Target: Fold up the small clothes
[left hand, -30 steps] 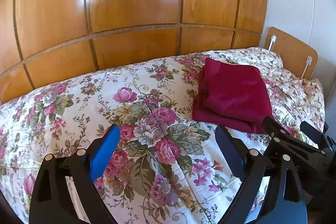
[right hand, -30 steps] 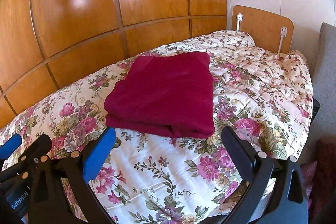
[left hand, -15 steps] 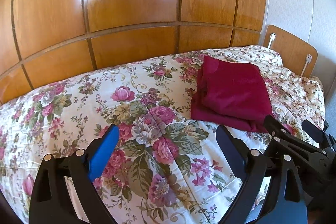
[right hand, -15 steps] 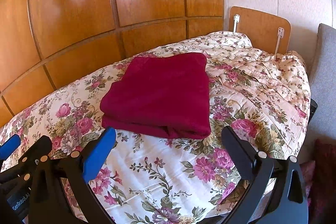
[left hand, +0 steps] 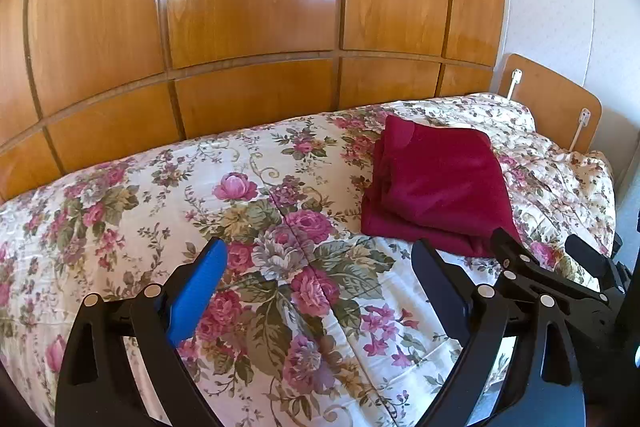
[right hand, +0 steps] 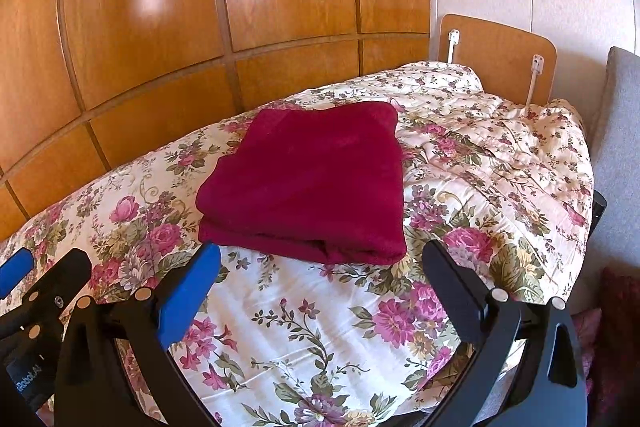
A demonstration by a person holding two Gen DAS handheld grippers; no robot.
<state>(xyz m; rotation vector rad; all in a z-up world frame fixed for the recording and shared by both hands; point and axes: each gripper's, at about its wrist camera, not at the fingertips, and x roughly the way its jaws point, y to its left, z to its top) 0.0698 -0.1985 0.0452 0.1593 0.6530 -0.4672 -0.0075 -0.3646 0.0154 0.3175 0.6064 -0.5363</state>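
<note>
From the left wrist view we see our left gripper [left hand: 318, 267] spread wide and holding nothing above the floral bedspread [left hand: 248, 211]; the folded maroon garment [left hand: 436, 187] lies ahead and to its right. Our right gripper [left hand: 548, 251] shows beside it, also wide.

From the right wrist view, our right gripper [right hand: 322, 267] gapes wide, the folded maroon garment [right hand: 308, 187] lying just ahead, between its fingers.

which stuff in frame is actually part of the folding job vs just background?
Job:
- dark red garment, folded, lying on the bedspread
- left gripper, open, holding nothing
- right gripper, open, holding nothing

Background:
- floral bedspread, the work surface
- wooden wardrobe panels
- wooden headboard
- grey cushion at the right edge
</note>
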